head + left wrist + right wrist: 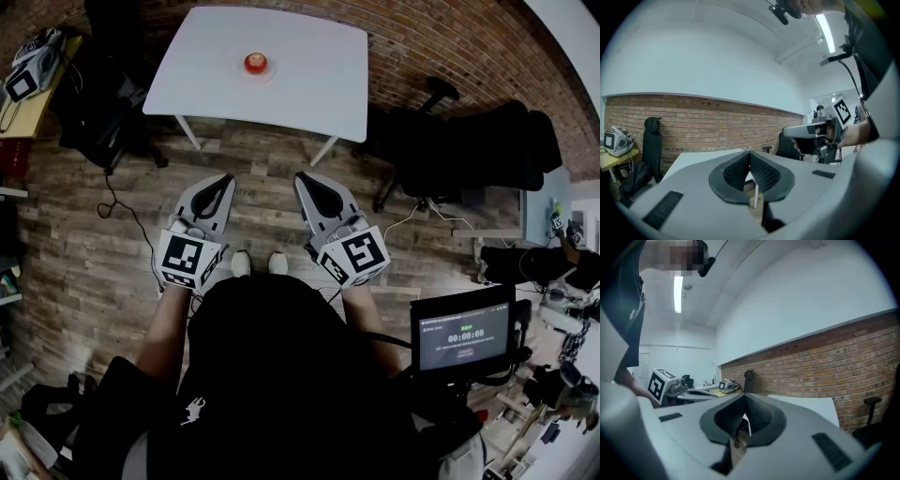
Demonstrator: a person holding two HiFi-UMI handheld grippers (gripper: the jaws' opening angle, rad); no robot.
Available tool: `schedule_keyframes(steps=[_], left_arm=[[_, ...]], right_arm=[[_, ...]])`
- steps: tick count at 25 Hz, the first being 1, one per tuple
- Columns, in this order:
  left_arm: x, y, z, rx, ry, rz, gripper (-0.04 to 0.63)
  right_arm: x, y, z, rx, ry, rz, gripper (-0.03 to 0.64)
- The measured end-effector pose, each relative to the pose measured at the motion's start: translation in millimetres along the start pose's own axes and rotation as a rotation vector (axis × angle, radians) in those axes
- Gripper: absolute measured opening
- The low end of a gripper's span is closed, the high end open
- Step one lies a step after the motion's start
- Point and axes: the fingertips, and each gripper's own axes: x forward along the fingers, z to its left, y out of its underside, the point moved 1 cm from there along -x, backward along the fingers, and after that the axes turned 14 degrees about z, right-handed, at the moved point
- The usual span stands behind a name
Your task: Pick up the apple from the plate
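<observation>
Top centre of the head view, apple [255, 63] sits on plate [270, 74], on table [309, 89]. Mid-frame, well apart from it, left gripper [221, 184] and right gripper [305, 181] have jaws together, empty. Risk: arriving unopened, jaws may shove the apple off.

Apple [255, 63] on plate [269, 75], on table [319, 89]; chair [483, 150] right of table.
</observation>
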Motion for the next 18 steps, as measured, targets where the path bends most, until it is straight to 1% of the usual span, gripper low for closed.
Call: schedule_keyframes(steps=[7,12,15,18], left_arm=[[1.6,-1.8,6.1,-0.003,0.006,-0.002,0.006],[4.8,2.6,5.3,-0.002,0.018,0.009,0.006],[2.3,3.2,13.0,-0.005,0.018,-0.005,0.006],[-1.5,6.5,21.8,-0.015,0.015,0.005,0.006]], right_arm=[[2.6,-2.7,0.5,-0.011,0.011,0.012,0.003],[5.2,0.9,-0.1,0.03,-0.009,0.007,0.003],[12.3,-0.5,4.0,0.033,-0.011,0.0,0.003],[19.0,-3.9,7.4,0.042,-0.017,-0.009,0.003]])
